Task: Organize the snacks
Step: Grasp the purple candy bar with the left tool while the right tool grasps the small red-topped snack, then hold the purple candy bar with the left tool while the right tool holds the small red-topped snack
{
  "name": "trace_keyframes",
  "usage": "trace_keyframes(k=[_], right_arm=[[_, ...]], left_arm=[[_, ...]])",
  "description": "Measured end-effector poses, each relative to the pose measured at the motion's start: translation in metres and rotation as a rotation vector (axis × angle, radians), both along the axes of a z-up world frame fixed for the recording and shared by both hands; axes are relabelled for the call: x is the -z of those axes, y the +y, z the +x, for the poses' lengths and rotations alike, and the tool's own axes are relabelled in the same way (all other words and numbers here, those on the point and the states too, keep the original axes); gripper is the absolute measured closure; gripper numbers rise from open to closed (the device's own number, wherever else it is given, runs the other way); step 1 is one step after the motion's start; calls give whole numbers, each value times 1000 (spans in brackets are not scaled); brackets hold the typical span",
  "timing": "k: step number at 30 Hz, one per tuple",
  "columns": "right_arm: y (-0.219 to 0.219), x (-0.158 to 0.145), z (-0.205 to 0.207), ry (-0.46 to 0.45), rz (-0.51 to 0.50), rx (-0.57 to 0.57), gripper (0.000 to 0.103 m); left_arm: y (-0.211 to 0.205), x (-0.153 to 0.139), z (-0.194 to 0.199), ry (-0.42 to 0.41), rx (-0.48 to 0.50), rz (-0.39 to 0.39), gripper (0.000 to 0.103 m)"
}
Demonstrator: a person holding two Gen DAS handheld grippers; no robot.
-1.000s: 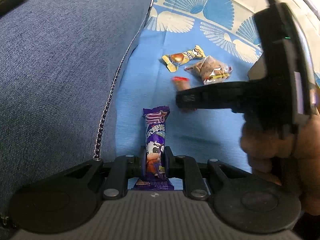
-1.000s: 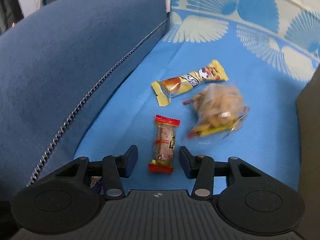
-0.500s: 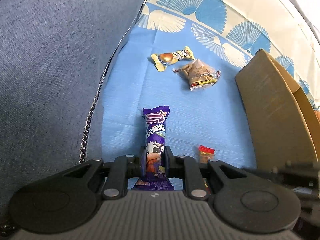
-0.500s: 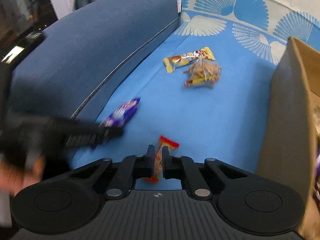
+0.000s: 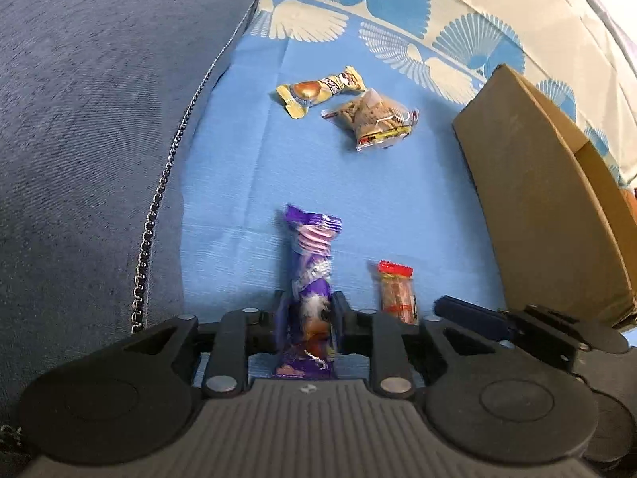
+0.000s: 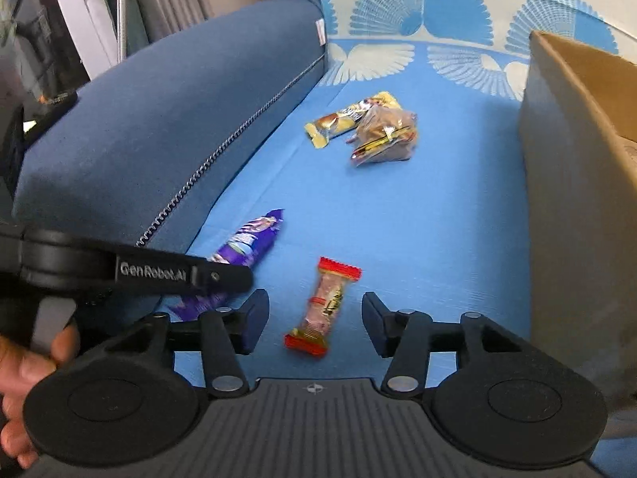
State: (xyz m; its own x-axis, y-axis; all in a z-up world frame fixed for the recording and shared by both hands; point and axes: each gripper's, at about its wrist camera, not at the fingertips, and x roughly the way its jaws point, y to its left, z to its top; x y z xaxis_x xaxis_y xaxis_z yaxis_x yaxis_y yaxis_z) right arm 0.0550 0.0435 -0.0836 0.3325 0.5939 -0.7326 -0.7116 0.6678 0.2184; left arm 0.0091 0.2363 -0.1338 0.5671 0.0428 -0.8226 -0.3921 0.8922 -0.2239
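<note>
So the left gripper (image 5: 306, 320) jaws have just been easing open, long purple foil snack bar (image 5: 310, 275) between them on the blue sheet (image 5: 398, 199). Right gripper (image 6: 314, 318) just spread apart around the small red-ended clear-wrapped candy (image 6: 324, 304). Brown cardboard box (image 6: 565, 199) far right.

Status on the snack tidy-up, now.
Done: nothing visibly boxed; the cardboard box hides its contents. In hand: both grippers' fingers have just been opening, left gripper around the purple packet, right gripper around the red packet on the sheet. To do: those plus the yellow bar and clear bag.
</note>
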Motion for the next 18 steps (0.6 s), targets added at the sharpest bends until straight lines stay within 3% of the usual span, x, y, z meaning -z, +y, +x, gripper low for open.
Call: trace_keyframes(k=[4, 6, 8, 18], right_arm=[[14, 10, 2, 5, -34, 6, 51], [19, 15, 1, -7, -77, 6, 57], [17, 17, 1, -35, -93, 6, 81], [-9, 7, 4, -26, -93, 47, 85]], left_arm=[[1, 2, 1, 12, -8, 2, 61], [2, 3, 1, 12, -12, -5, 59], [2, 3, 1, 12, -15, -5, 58], [-9, 4, 3, 9, 9, 31, 54]])
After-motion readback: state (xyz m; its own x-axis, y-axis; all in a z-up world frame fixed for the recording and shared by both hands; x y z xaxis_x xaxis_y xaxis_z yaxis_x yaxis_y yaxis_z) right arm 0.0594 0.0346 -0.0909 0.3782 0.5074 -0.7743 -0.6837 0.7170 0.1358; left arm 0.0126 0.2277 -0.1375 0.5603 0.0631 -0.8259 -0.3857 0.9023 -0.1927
